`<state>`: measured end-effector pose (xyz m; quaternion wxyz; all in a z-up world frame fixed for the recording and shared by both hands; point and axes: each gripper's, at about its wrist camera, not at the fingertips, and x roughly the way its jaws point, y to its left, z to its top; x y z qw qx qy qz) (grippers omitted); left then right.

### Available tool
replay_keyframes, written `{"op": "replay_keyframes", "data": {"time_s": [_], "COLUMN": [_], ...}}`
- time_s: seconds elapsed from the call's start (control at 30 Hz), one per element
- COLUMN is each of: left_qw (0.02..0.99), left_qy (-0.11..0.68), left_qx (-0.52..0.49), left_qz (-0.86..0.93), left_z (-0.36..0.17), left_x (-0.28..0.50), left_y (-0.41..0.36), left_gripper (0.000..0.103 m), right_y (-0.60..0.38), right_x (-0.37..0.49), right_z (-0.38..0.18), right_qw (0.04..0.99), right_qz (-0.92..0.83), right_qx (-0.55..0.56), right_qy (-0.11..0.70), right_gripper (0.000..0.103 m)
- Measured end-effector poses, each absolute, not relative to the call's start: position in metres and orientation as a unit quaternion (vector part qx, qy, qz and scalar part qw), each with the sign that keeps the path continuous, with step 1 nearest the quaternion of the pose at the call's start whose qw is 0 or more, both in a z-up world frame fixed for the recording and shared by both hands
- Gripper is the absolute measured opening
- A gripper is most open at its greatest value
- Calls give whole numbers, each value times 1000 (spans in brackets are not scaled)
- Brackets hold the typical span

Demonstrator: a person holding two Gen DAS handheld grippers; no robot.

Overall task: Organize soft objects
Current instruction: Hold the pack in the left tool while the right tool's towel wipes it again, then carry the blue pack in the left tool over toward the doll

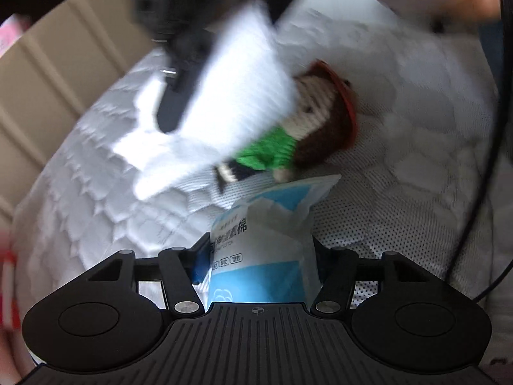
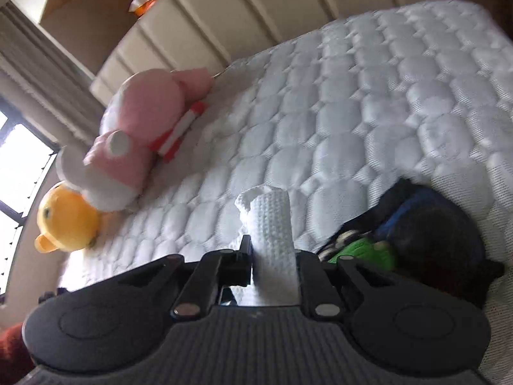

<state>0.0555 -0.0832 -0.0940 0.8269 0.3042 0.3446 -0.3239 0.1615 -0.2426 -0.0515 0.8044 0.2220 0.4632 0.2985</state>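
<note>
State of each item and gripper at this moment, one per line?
Left gripper: shut on the blue-and-white cotton pack.
Right gripper: shut on the white cloth, held above the mattress.
Knitted doll: lying on the mattress.
Pink plush: lying down.
Yellow plush: lying beside it.

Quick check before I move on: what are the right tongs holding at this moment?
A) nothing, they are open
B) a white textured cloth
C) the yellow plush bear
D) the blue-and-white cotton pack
B: in the right wrist view the right tongs are shut on a white textured cloth, which sticks up between the fingers; the blue-and-white cotton pack sits in the left tongs instead.
</note>
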Motion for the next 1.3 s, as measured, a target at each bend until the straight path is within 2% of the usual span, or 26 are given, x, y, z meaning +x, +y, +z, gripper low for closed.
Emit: {"op": "replay_keyframes", "data": {"time_s": [0.2,0.4,0.57,0.67,0.8,0.9,1.07,1.3], "left_qw": [872,868,873,870,835,817,802,811], "left_qy": [375,378,347,346,353,349,359,367], "left_qx": [143,94,65,-34,-221,-291,-337,-259], "left_qz": [-280,-308,-337,-349,-360,-354,-337,-376], "left_z": [-90,-90,-78,-68,-69,-74,-82,-78], "left_x": [73,72,71,73,93,100,105,100], "left_y": [-35,-28,-28,-12,26,42,51,29], "left_gripper": [63,62,62,63,64,64,66,65], "right_y": [-224,-225,-233,-240,-258,-274,-284,-250], "right_x": [157,164,166,166,165,163,159,164], "right_z": [-67,-85,-86,-82,-69,-50,-27,-49], "right_qw": [784,797,807,811,807,800,778,780], "right_qz": [305,247,225,217,231,263,324,315], "right_qx": [209,179,169,186,254,321,384,304], "right_qy": [498,521,519,510,480,434,378,447], "right_gripper": [12,13,13,13,13,13,13,13]}}
